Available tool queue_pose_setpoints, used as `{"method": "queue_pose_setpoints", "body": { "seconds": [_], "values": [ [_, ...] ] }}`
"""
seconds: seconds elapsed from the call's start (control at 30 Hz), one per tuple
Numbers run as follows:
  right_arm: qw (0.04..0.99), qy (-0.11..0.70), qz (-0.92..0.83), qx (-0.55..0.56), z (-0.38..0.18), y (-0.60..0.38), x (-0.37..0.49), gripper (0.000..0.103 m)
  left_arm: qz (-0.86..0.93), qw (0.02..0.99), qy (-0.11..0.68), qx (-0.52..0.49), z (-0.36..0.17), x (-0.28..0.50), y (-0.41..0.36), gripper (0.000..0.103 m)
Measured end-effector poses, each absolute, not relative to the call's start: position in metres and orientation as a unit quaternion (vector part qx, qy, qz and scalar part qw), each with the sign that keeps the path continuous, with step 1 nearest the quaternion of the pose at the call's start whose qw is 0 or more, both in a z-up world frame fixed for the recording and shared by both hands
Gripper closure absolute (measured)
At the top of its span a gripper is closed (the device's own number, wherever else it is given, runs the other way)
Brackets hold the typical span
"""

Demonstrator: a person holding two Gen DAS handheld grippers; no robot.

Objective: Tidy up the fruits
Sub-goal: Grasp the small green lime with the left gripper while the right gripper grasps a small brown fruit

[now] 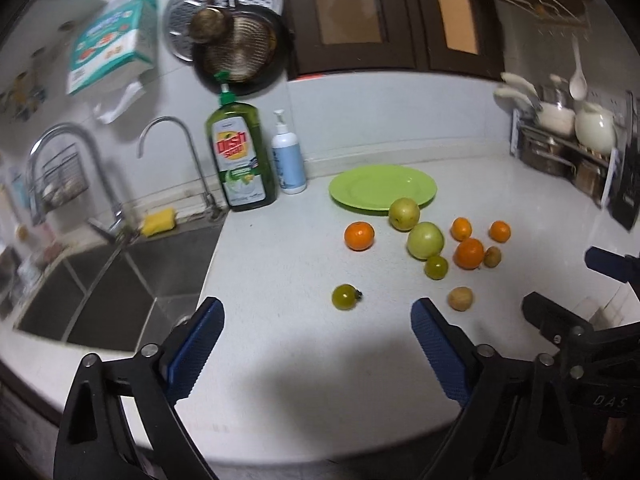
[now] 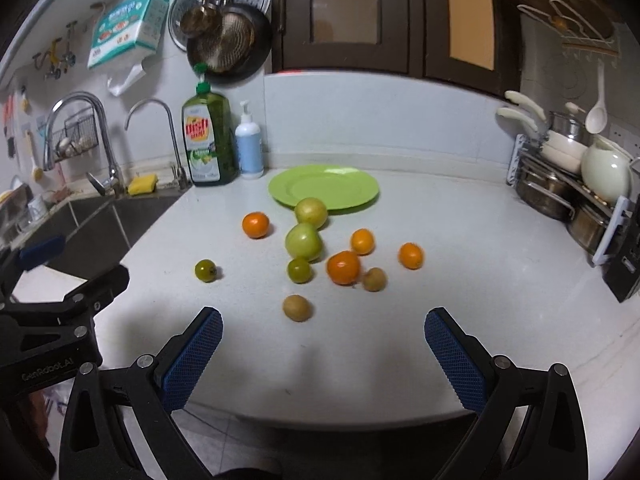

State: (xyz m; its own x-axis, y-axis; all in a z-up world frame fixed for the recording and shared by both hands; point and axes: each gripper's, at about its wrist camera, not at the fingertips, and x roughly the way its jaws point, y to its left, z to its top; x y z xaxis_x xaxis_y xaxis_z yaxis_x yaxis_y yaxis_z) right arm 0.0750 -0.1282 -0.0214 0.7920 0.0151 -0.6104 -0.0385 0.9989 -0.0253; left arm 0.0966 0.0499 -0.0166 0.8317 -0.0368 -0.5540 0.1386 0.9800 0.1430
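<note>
Several fruits lie loose on the white counter in front of an empty green plate [image 1: 382,187] [image 2: 324,189]: oranges such as one apart at the left [image 1: 359,235] [image 2: 255,225], two large green fruits [image 1: 425,240] [image 2: 303,241], small green tomatoes [image 1: 344,297] [image 2: 205,270] and small brown fruits [image 1: 460,298] [image 2: 297,307]. My left gripper [image 1: 318,312] is open and empty, near the counter's front edge, short of the fruits. My right gripper [image 2: 323,322] is open and empty, just short of the nearest brown fruit.
A steel sink [image 1: 104,280] [image 2: 92,224] with faucets lies to the left. A green dish-soap bottle [image 1: 240,156] [image 2: 209,142] and a white pump bottle [image 1: 289,160] [image 2: 249,142] stand by the back wall. A dish rack [image 1: 568,144] [image 2: 572,184] stands at the right.
</note>
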Motion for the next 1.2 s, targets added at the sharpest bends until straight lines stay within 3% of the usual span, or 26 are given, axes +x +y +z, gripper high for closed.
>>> {"method": "queue_pose_setpoints", "body": {
  "seconds": [0.53,0.97,1.2],
  "values": [
    [0.908,0.414,-0.045,0.036,-0.078,-0.103,0.15,0.033,-0.19,0.898,0.371,0.14,-0.078,0.196,0.049,0.039],
    [0.89,0.447,-0.074,0.062,-0.095,-0.105,0.169,0.049,-0.245,0.87,0.403,0.143,-0.097,0.221,0.043,0.062],
    [0.885,0.454,-0.077,0.066,-0.097,-0.106,0.172,0.059,-0.254,0.864,0.411,0.144,-0.101,0.225,0.042,0.07]
  ]
}}
